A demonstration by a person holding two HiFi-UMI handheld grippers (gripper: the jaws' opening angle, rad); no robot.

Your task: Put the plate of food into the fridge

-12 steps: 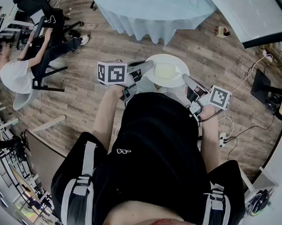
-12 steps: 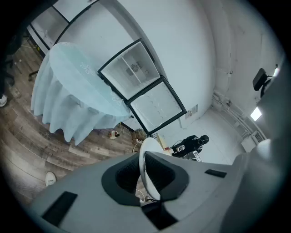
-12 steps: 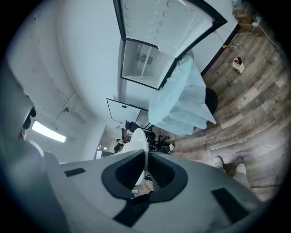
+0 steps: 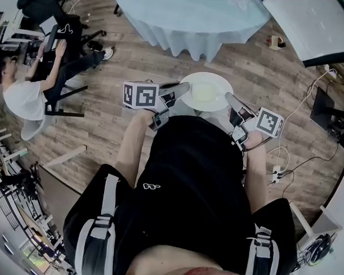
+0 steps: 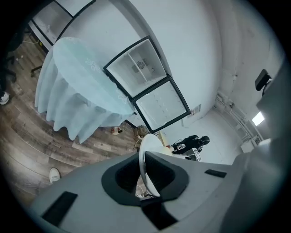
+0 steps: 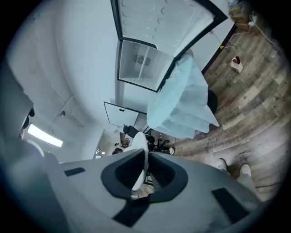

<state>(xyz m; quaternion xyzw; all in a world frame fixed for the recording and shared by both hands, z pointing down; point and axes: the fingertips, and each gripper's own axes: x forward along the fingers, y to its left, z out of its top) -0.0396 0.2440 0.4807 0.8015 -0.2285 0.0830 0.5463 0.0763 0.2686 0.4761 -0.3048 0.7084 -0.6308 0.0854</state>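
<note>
A white round plate (image 4: 206, 91) with a pale yellow slab of food (image 4: 203, 92) on it is carried level in front of my body, above the wood floor. My left gripper (image 4: 179, 88) is shut on the plate's left rim, and my right gripper (image 4: 229, 99) is shut on its right rim. In the left gripper view the plate rim (image 5: 144, 159) runs edge-on between the jaws; the right gripper view shows the same rim (image 6: 140, 159) the same way. A fridge (image 5: 150, 88) with glass doors stands against the white wall beyond the table.
A round table under a pale blue cloth (image 4: 193, 16) stands just ahead. A seated person (image 4: 27, 95) with chairs is at the far left. Cables and a power strip (image 4: 275, 169) lie on the floor at the right, near a dark box (image 4: 325, 114).
The plate and both grippers have shifted slightly forward and to the right, toward the blue table. Both grips are unchanged.
</note>
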